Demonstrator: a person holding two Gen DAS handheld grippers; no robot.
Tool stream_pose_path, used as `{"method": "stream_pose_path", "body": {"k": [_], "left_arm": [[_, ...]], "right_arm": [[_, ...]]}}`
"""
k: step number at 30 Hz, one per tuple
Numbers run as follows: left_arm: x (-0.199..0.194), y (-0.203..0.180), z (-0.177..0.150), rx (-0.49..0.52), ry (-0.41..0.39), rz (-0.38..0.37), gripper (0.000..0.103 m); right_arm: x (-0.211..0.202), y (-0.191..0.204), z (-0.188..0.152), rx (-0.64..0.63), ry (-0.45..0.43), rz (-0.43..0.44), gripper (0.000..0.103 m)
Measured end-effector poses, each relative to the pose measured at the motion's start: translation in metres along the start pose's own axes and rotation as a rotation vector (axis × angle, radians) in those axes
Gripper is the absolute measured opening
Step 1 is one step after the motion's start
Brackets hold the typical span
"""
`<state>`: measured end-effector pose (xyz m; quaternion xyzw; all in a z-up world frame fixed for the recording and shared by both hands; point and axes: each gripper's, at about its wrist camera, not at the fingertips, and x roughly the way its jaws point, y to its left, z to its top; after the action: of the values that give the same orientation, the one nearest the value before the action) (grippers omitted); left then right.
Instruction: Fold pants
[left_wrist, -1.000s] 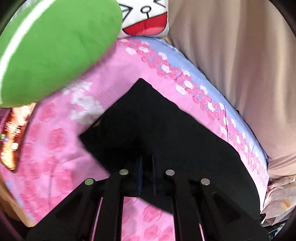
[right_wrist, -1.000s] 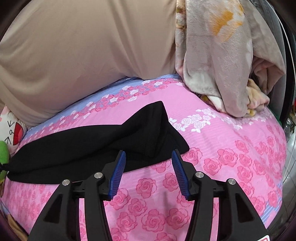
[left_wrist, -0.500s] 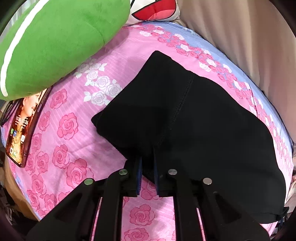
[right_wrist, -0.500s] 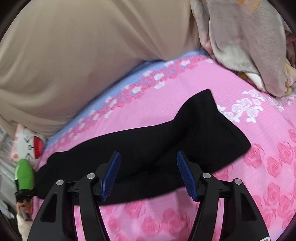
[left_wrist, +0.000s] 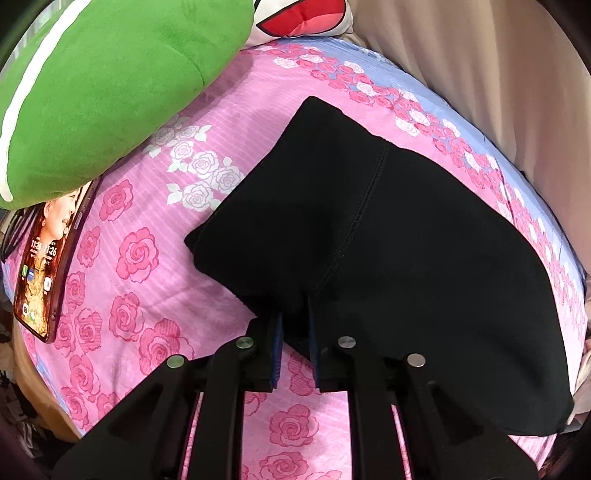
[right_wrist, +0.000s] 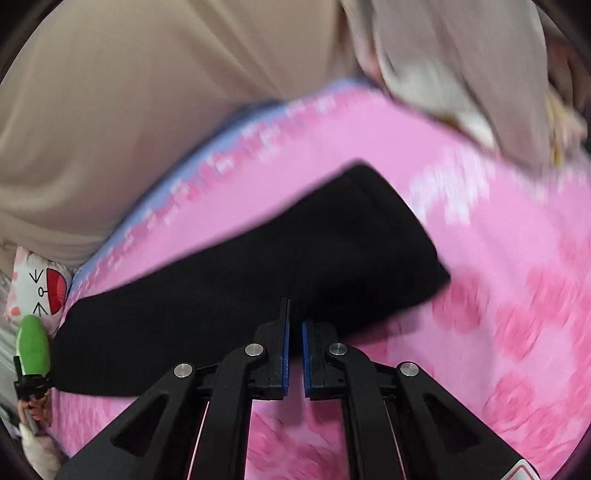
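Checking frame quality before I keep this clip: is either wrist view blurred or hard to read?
Left wrist view: sharp; the seam on the pants and the phone screen read clearly, with strong fisheye bending at the edges. Right wrist view: motion-blurred; the sheet roses smear into streaks, though the right gripper itself stays crisp.

Right wrist view, motion-blurred. Right tool (right_wrist: 293, 332) pinched nearly closed on the near edge of the black pants (right_wrist: 258, 266). Pants lie lengthwise across the pink rose-print bedsheet (right_wrist: 498, 295). Beige fabric (right_wrist: 147, 92) behind. Green plush (right_wrist: 33, 347) and cartoon-face pillow (right_wrist: 40, 291) at far left.
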<state>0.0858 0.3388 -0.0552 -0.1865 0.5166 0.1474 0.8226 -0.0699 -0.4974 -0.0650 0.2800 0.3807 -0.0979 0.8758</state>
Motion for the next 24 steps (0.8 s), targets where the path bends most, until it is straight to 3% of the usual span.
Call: {"method": "stream_pose_path", "body": {"k": [2, 4, 6, 8, 9, 10, 12, 14, 16, 17, 20, 21, 22, 24], "left_arm": [[0.000, -0.002, 0.000, 0.013, 0.003, 0.013, 0.013], [0.000, -0.004, 0.000, 0.029, 0.009, 0.027, 0.014], [0.001, -0.006, 0.000, 0.052, 0.015, 0.041, 0.014], [0.000, -0.008, 0.001, 0.067, 0.021, 0.050, 0.014], [-0.001, -0.010, 0.003, 0.082, 0.028, 0.058, 0.014], [-0.003, -0.011, 0.004, 0.092, 0.029, 0.063, 0.013], [-0.014, -0.012, 0.005, 0.119, 0.027, 0.068, 0.012], [-0.023, -0.011, 0.004, 0.147, 0.021, 0.078, 0.014], [-0.015, -0.013, 0.001, 0.207, 0.063, 0.123, 0.016], [-0.007, -0.013, -0.001, 0.221, 0.088, 0.141, 0.018], [-0.012, -0.020, -0.008, 0.260, 0.061, 0.157, 0.027], [-0.027, -0.023, -0.011, 0.269, 0.021, 0.148, 0.036], [-0.040, -0.025, -0.013, 0.271, -0.017, 0.157, 0.053], [-0.068, -0.025, -0.015, 0.245, -0.113, 0.211, 0.066]], "right_arm": [[-0.007, -0.004, -0.006, 0.027, -0.019, 0.026, 0.014], [-0.017, -0.002, -0.005, 0.021, -0.048, -0.003, 0.034], [-0.018, -0.005, -0.002, 0.035, -0.059, -0.005, 0.042], [-0.010, -0.010, 0.005, 0.073, -0.045, 0.023, 0.042], [-0.006, -0.013, 0.010, 0.082, -0.042, 0.030, 0.036], [-0.004, -0.013, 0.012, 0.076, -0.039, 0.018, 0.005], [-0.003, -0.013, 0.016, 0.060, -0.043, 0.006, 0.005], [-0.017, -0.006, 0.018, 0.023, -0.100, 0.011, 0.005], [-0.011, -0.007, 0.019, -0.010, -0.069, -0.065, 0.007], [-0.005, -0.009, 0.016, -0.010, -0.045, -0.130, 0.010], [-0.017, 0.000, 0.001, -0.009, -0.076, -0.167, 0.024], [-0.024, 0.008, -0.005, -0.034, -0.098, -0.199, 0.035], [-0.034, 0.022, -0.013, -0.081, -0.120, -0.235, 0.046], [-0.052, 0.053, -0.025, -0.161, -0.163, -0.243, 0.046]]}}
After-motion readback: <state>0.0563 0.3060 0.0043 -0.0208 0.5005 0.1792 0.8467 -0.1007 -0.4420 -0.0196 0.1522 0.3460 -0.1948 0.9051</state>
